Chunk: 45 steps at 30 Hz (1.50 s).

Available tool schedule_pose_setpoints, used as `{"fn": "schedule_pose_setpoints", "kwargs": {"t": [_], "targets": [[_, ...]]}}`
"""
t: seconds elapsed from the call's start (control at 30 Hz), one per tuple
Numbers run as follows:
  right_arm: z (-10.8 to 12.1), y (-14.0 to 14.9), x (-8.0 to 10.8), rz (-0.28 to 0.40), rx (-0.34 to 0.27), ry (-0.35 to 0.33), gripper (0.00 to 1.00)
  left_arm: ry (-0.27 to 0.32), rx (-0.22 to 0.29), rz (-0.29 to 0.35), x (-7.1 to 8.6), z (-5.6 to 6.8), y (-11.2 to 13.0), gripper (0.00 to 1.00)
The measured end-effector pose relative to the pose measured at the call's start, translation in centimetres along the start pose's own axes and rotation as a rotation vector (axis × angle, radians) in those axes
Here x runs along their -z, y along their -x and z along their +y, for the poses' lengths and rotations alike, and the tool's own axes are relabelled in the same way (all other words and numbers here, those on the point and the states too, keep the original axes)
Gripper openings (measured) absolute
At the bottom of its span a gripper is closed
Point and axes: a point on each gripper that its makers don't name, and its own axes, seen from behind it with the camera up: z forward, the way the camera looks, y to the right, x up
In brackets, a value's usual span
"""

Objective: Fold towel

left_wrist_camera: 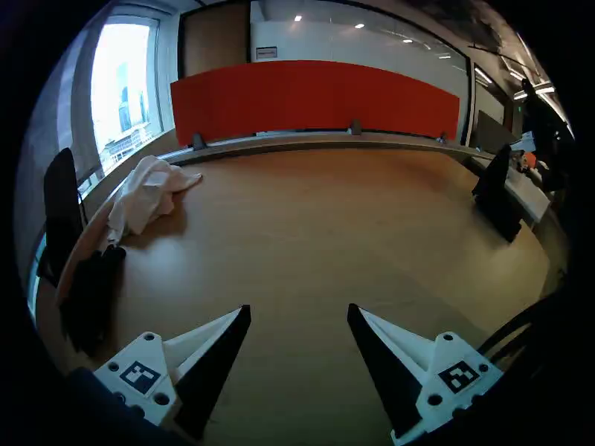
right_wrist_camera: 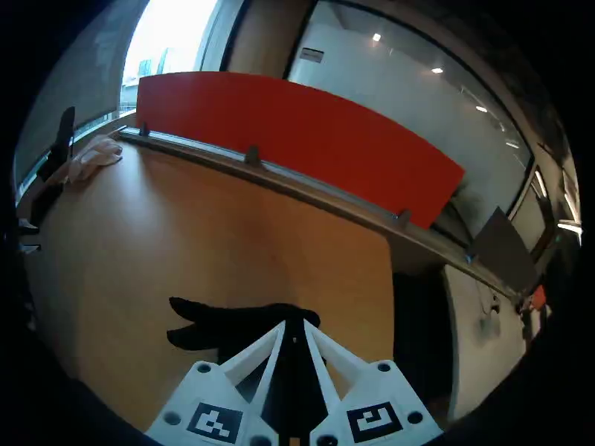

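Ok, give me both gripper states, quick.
Left gripper: open, holding nothing.
Right gripper: closed; tips over a dark object, grip on it unclear.

A wide wooden table [left_wrist_camera: 312,223] runs back to a red divider [left_wrist_camera: 312,100] standing along its far edge. A crumpled pale towel [left_wrist_camera: 149,195] lies at the far left corner, and a dark bundle [left_wrist_camera: 89,297] sits nearer on the same side (too shadowed to identify). The right gripper view shows a flat black shape [right_wrist_camera: 208,327] on the wood.
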Motion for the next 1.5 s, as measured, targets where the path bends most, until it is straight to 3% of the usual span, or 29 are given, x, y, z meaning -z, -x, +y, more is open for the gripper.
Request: {"fn": "schedule_pose_setpoints", "kwargs": {"t": [0.6,1.1,1.5], "targets": [[1.0,4.4,1.7,-0.057,-0.045,0.028,0.02,0.007,-0.011,0.001,0.3,0.4,-0.1,0.97],[-0.2,10.3,3.0,-0.145,-0.089,0.033,0.02,0.011,-0.016,0.002,0.3,0.3,-0.1,0.97],[-0.4,14.9,2.8,-0.231,-0.119,0.040,0.02,0.007,-0.020,0.000,0.6,0.0,0.1,0.97]]}}
